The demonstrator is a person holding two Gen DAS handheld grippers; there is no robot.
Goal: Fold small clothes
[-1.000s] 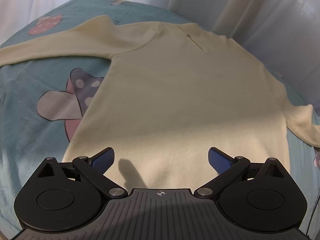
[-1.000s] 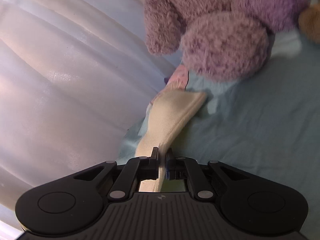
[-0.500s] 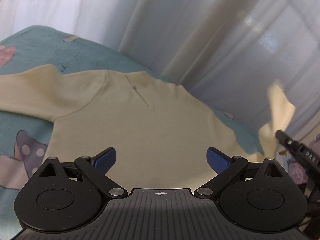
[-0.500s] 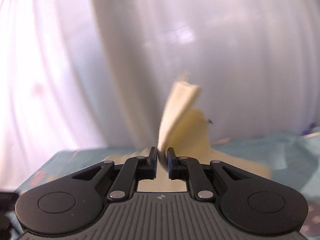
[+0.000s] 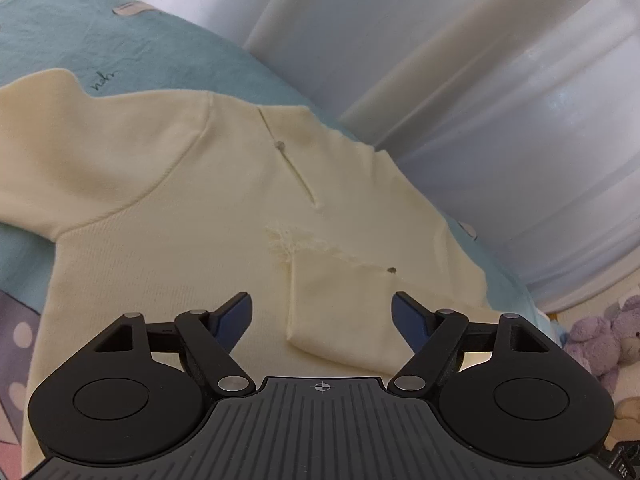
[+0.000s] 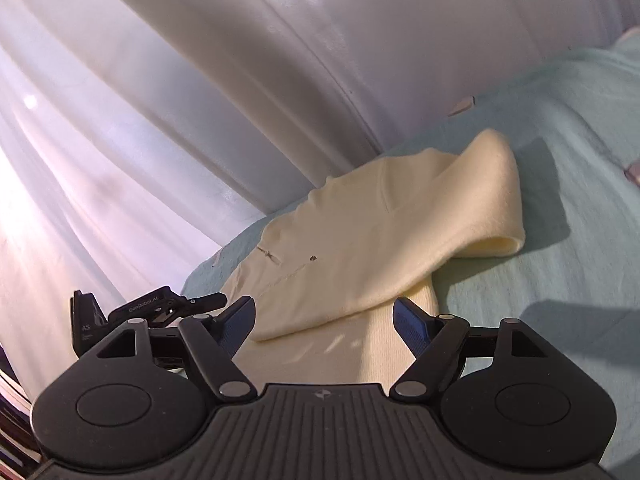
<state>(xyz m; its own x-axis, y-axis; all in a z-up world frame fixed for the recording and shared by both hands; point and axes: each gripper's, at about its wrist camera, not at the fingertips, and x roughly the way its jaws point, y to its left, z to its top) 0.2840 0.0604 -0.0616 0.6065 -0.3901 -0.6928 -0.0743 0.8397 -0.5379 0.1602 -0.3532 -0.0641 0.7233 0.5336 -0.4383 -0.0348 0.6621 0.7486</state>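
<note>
Sweater: the cream sweater (image 5: pixel 168 216) lies flat on the teal bed sheet (image 5: pixel 168 48), neck slit toward the white curtain (image 5: pixel 500 100).
Folded sleeve: one sleeve (image 6: pixel 452 224) is doubled over the body, its cuff (image 5: pixel 340 320) resting on the chest between the left claw's fingers; the fold bulges loosely at the shoulder in the right wrist view.
Open sleeve: the other sleeve (image 5: pixel 80 152) runs out sideways to the left in the left wrist view, unfolded.
Long axis: that sleeve lies across the body's length, pointing away from both claws.
Left claw: the left claw (image 5: pixel 322 312) is spread wide and empty, hovering over the lower chest, just right of the open sleeve.
Right claw: the right claw (image 6: pixel 324 316) is spread and empty, near the folded sleeve's side.
Nearer claw: the left, by my judgement, is better placed for the open sleeve.
Beyond: purple plush toys (image 5: pixel 600 340) sit past the sweater's far side.
</note>
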